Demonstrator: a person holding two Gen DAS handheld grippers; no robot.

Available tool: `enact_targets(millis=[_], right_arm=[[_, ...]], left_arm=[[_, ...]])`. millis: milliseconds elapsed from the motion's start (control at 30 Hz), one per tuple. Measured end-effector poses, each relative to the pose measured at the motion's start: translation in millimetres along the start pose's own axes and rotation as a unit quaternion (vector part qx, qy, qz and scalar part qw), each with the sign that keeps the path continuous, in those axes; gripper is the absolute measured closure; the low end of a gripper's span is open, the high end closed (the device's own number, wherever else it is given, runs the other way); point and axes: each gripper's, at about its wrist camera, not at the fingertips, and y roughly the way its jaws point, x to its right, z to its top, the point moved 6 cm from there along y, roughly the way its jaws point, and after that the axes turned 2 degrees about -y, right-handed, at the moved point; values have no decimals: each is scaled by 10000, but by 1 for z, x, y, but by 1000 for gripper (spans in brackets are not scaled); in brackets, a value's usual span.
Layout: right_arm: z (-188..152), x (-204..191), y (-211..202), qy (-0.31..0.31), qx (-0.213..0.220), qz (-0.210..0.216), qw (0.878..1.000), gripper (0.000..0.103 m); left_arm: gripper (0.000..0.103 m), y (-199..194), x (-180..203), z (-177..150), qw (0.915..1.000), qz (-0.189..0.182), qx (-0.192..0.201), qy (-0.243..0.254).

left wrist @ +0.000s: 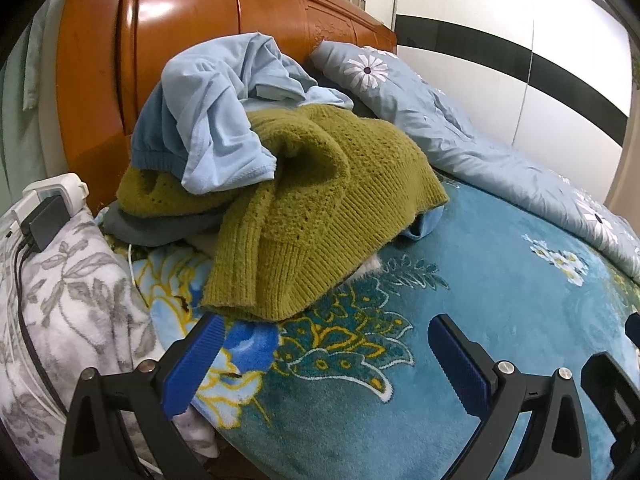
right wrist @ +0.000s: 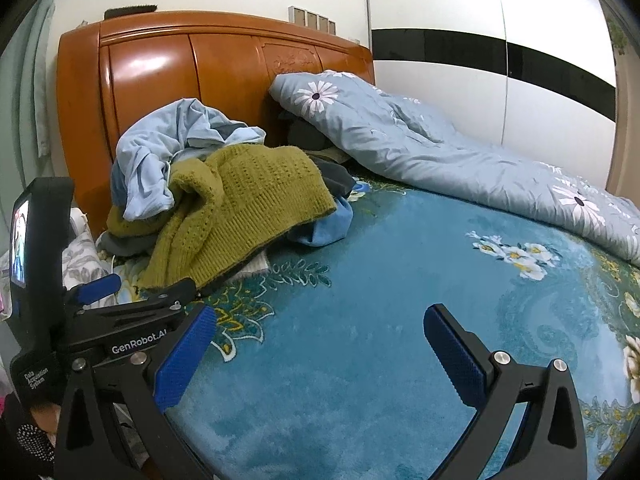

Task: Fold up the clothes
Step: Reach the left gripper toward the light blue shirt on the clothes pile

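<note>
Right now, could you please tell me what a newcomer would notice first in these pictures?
A heap of clothes sits against the headboard: a green sweater with a light blue garment draped over it. A pale floral quilt lies bunched at the right. Both grippers, left and right, hover open over the blue blanket.

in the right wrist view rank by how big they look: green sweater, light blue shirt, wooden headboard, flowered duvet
1. wooden headboard and flowered duvet: alike in spread, and depth differs, so unranked
2. green sweater
3. light blue shirt, partly buried, so its true size is unsure
</note>
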Motion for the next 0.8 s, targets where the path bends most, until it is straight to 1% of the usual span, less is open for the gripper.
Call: enact_targets(millis=[167, 633, 733, 800], right_arm=[[-4, -3, 4, -75, -80, 24, 9999, 0], [-16, -2, 27, -86, -371, 111, 9992, 0], [-21, 2, 33, -98, -451, 89, 9989, 0], [-25, 5, 37, -113, -526, 56, 9985, 0]], left_arm=[[0, 3, -5, 0, 9999, 0, -53, -149], [0, 21, -10, -4, 9997, 48, -166, -164], [0, 23, -13, 3, 9999, 121, -86, -67], [0, 19, -19, 22, 9992, 336, 189, 124]])
